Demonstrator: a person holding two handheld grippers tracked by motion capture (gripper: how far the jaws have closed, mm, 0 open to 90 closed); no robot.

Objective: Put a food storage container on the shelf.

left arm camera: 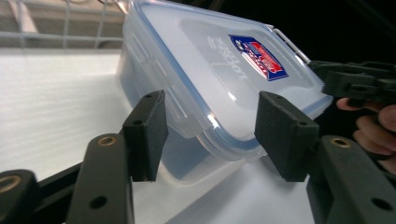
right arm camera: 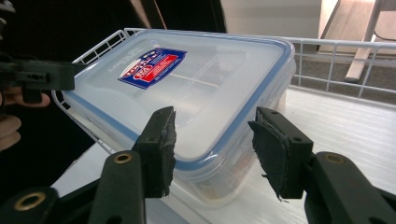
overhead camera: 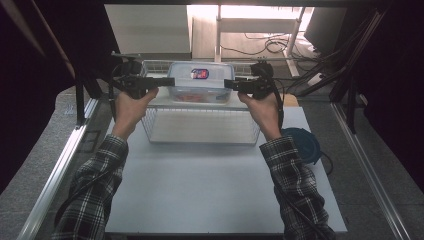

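The clear plastic container (overhead camera: 201, 82) bears a red-and-blue label (overhead camera: 200, 74) on its lid, the writing too small to read. It lies at the table's (overhead camera: 210, 190) far edge, beside a white wire basket (overhead camera: 200, 127), long axis left to right. The left gripper (overhead camera: 161, 80) and the right gripper (overhead camera: 231, 84) each straddle one end, jaws parted and grasping nothing.

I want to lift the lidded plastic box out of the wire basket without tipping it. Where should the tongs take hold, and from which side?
Grip the plastic box at its two short ends, one set of tongs from each side, level with the lid rim. The left tongs and right tongs already straddle opposite ends around the blue-sealed edge. The lid is broad and flat, so the ends probably give the steadiest hold inside the wire basket.
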